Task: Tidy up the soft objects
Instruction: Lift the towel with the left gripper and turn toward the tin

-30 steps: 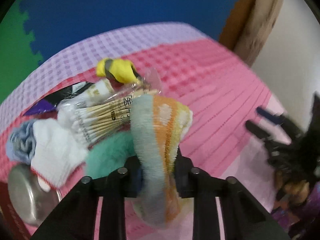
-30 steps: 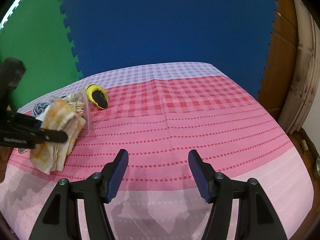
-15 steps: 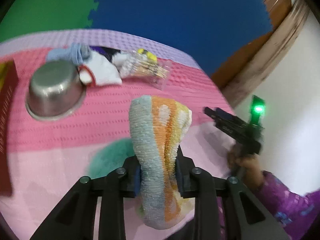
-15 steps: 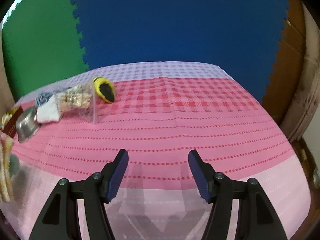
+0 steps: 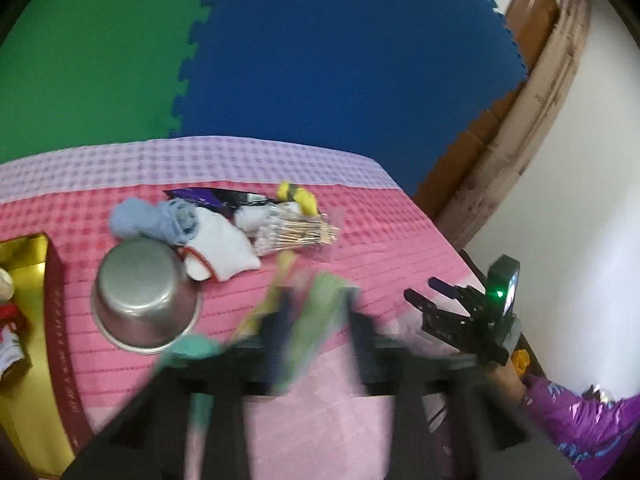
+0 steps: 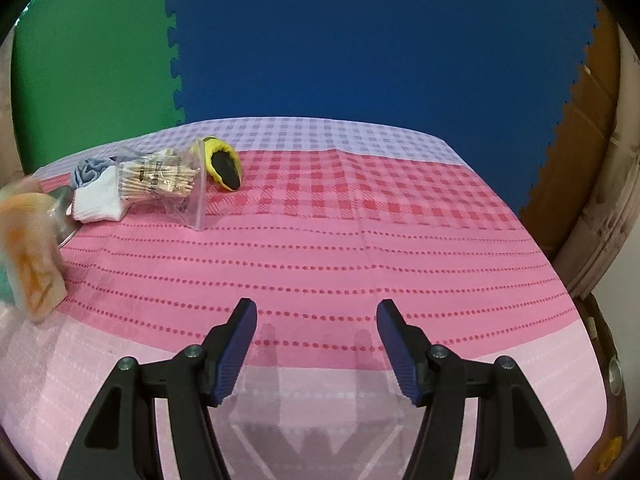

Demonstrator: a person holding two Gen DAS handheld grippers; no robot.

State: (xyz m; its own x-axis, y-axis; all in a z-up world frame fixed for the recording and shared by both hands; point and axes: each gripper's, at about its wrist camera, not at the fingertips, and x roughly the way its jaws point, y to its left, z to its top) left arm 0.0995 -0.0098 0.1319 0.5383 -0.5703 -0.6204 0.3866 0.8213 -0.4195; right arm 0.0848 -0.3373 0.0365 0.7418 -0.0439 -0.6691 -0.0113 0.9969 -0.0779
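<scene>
My left gripper [image 5: 316, 312] is blurred by motion and looks shut on the striped orange and green towel [image 5: 308, 320]; the towel also shows at the left edge of the right wrist view [image 6: 30, 248]. A teal fluffy cloth [image 5: 192, 350] lies just left of the left gripper. A white sock [image 5: 220, 248], a light blue cloth [image 5: 148, 220] and a yellow and black soft toy [image 6: 222, 164] lie in a pile at the far side of the pink cloth. My right gripper [image 6: 316, 316] is open and empty above the pink tablecloth [image 6: 360, 240].
A steel bowl [image 5: 144, 296] stands left of the left gripper. A red and gold box [image 5: 36, 340] sits at the far left. A clear bag of cotton swabs [image 6: 160, 184] and a dark purple packet [image 5: 212, 196] lie in the pile. The right gripper shows in the left view [image 5: 460, 308].
The left gripper with the towel has swung and tilted; its view is now smeared and shows more of the far pile and the box. The right gripper has stayed open and almost still.
</scene>
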